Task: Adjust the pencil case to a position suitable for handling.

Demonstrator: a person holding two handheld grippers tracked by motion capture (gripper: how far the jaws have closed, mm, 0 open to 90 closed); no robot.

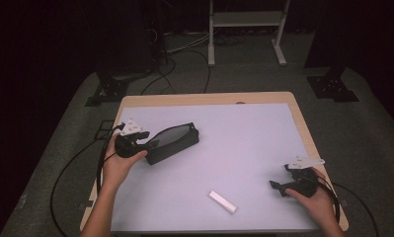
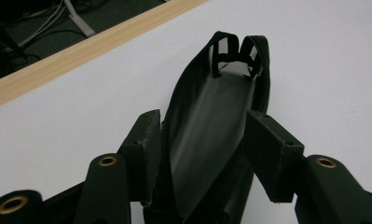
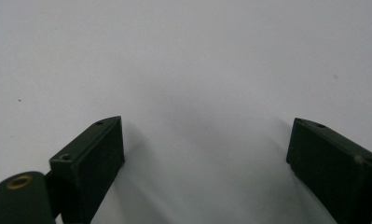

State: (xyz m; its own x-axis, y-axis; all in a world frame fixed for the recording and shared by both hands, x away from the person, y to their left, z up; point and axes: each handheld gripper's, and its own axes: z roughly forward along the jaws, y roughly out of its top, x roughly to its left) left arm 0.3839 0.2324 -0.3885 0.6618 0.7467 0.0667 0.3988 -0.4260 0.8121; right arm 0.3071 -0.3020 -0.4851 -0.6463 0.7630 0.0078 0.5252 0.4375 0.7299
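A black soft pouch (image 1: 177, 138) with its mouth open lies at the left of the white mat (image 1: 249, 143). My left gripper (image 1: 152, 144) is shut on the pouch's near end. In the left gripper view the pouch (image 2: 211, 107) stretches away between the jaws, and both pads (image 2: 148, 140) press on its sides. A small loop shows at its far end. At the mat's right front, my right gripper (image 1: 278, 186) is held by a hand. In the right gripper view its jaws (image 3: 207, 126) stand wide open over bare mat, with nothing between them.
A small white bar (image 1: 222, 202) lies on the mat near the front edge, between the two hands. The mat covers a wooden table (image 1: 209, 97). Behind the table, cables and stand feet (image 1: 244, 44) rest on the grey floor.
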